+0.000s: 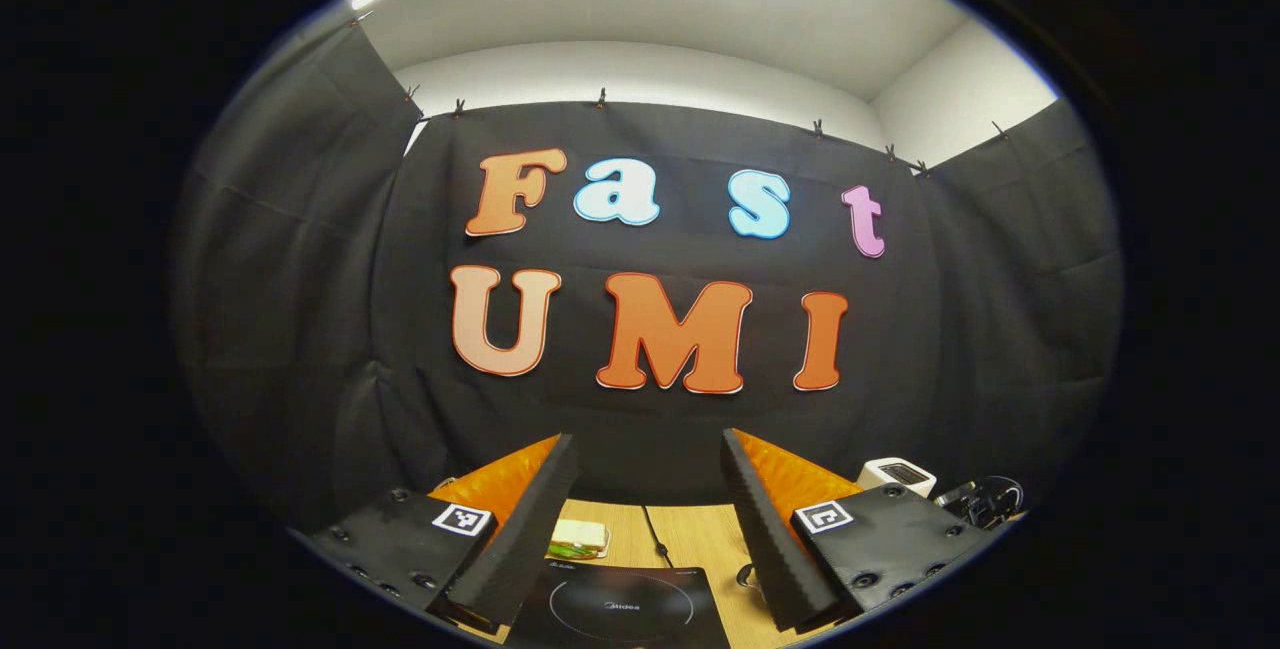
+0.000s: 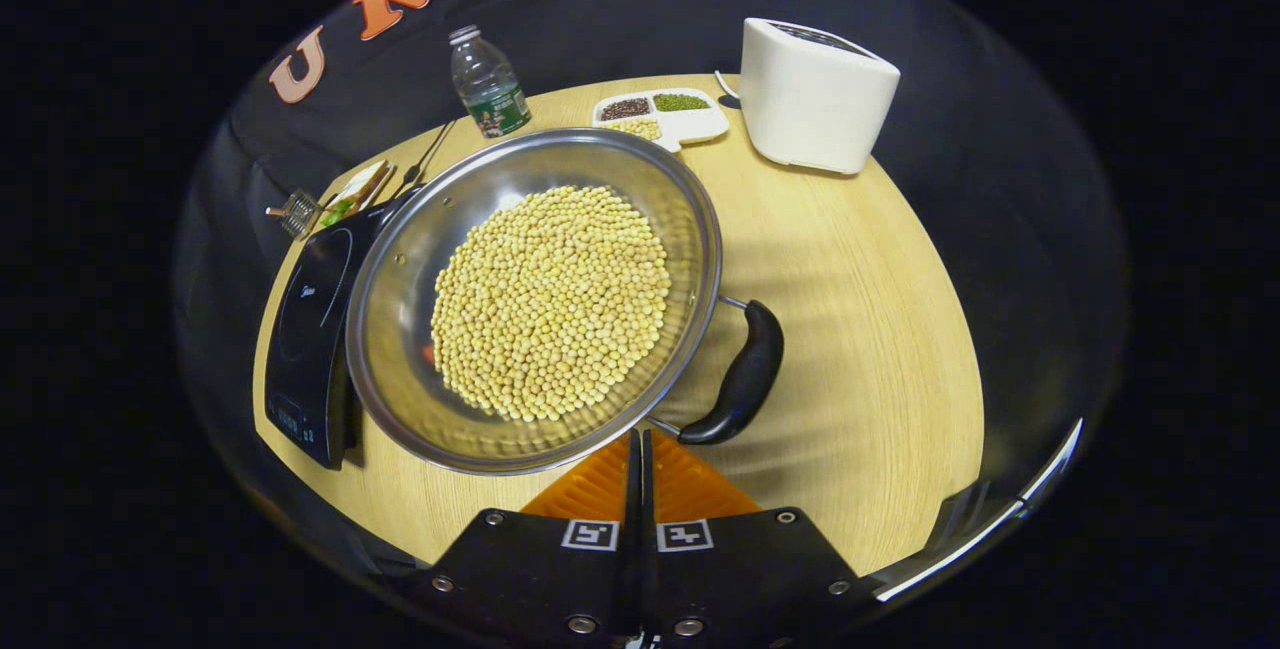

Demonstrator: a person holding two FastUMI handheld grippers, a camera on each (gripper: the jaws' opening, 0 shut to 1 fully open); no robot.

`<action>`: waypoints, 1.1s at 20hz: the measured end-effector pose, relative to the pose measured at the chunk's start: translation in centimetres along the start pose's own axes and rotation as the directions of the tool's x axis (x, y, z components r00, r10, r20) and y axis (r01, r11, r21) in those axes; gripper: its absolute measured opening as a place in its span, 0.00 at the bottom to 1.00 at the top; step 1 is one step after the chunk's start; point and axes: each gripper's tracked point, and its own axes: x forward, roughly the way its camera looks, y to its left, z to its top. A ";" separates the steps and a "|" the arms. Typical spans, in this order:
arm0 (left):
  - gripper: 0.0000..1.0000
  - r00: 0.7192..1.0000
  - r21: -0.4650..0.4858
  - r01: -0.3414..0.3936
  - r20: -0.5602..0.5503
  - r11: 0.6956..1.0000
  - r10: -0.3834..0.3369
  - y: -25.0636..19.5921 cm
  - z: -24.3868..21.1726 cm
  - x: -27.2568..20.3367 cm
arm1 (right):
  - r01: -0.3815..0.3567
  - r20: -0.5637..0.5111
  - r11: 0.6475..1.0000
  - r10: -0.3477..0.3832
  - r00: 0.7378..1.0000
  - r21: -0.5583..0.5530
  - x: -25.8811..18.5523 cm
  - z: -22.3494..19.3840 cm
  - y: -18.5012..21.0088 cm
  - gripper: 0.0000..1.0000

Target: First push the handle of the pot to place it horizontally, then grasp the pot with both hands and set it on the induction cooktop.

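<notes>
Table [image 2: 880, 349] | one pot [image 2: 400, 259] | left gripper [image 1: 648, 509] spread | right gripper [image 2: 641, 449] pressed together

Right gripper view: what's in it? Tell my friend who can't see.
A shiny pot full of yellow beans sits on a wooden table, with the shut right tool near its black handle. A black cooktop lies beside it, a white toaster behind.
</notes>
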 end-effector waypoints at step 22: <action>0.95 0.956 -0.012 0.115 -0.271 0.993 -0.114 -6.4 -14.6 3.7 | 0.138 0.118 0.980 -0.155 0.981 0.140 3.5 6.6 -4.8 0.00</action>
